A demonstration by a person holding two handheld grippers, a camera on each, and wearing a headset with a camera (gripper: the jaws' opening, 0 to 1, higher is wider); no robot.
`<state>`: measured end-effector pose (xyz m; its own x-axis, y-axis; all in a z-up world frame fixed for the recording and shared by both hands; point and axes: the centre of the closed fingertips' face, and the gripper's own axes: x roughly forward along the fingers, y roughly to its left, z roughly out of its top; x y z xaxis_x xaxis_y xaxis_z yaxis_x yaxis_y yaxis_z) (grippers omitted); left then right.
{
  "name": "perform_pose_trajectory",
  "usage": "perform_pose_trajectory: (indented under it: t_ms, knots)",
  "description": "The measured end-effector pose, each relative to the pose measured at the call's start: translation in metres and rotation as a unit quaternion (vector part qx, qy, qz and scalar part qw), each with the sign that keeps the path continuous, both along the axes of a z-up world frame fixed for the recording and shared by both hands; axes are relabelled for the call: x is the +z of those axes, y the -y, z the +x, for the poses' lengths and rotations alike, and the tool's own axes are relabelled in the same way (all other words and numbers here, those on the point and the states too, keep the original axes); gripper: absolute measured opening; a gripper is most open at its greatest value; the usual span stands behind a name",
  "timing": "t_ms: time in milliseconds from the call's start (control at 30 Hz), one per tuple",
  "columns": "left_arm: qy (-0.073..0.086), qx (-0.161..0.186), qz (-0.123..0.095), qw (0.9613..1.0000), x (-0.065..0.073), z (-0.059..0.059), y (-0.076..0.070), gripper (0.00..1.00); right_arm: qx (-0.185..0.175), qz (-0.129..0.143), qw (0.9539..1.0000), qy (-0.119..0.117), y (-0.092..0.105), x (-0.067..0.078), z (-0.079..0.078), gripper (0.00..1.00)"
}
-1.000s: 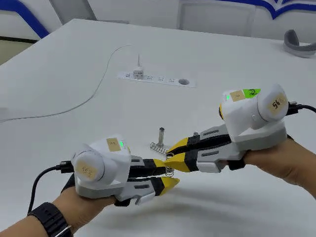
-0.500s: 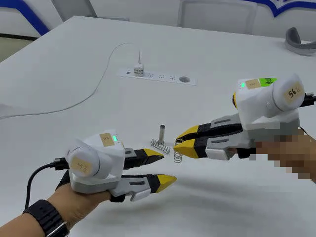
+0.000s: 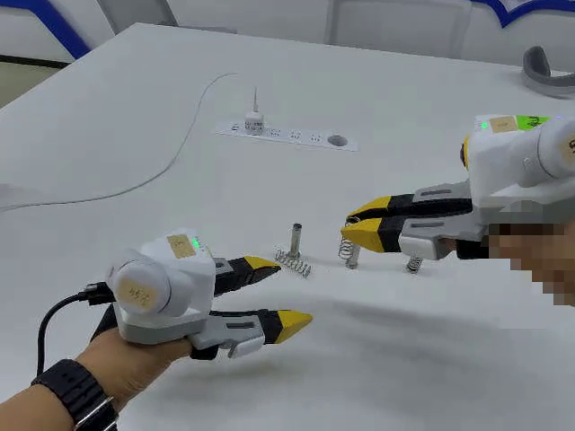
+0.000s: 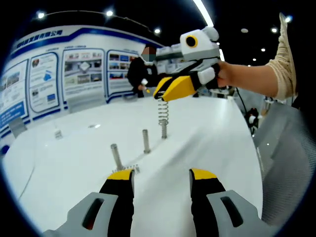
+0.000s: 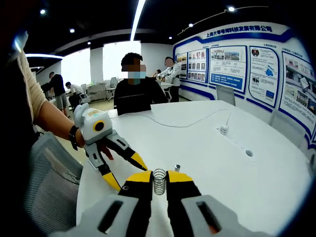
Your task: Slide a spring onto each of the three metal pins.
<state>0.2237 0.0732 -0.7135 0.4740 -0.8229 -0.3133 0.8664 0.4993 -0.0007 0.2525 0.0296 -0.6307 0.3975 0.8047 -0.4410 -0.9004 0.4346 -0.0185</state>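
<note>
Three short metal pins stand upright in a row on the white table [image 3: 135, 135]. The left pin [image 3: 295, 241] is bare, with a loose spring [image 3: 292, 263] lying on its side just beside its foot. A second spring [image 3: 346, 249], a slim steel coil, hangs upright with its top pinched between the jaw tips of the right gripper [image 3: 349, 226]. Its lower end is close beside the middle pin [image 3: 353, 259]; whether it touches that pin cannot be told. The right pin [image 3: 413, 264], partly under the gripper, looks ribbed but is too blurred to say if a coil sits on it.
</note>
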Motion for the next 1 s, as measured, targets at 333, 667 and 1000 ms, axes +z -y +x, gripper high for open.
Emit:
perform_pose_trajectory:
  t_ms: [333,667,1000]
  knots:
    - [-0.002,0.015,0.0,0.9999,-0.001,0.004,-0.006,0.51,-0.073,-0.001,0.9969,0.029,0.021,0.006,0.035,0.12]
    - [-0.001,0.025,-0.001,0.9997,-0.001,0.007,-0.011,0.55,-0.097,-0.005,0.9949,0.028,0.024,-0.011,0.051,0.12]
    - [-0.001,0.029,-0.001,0.9996,-0.001,0.008,-0.013,0.56,-0.11,-0.007,0.9937,0.017,0.028,-0.029,0.058,0.12]
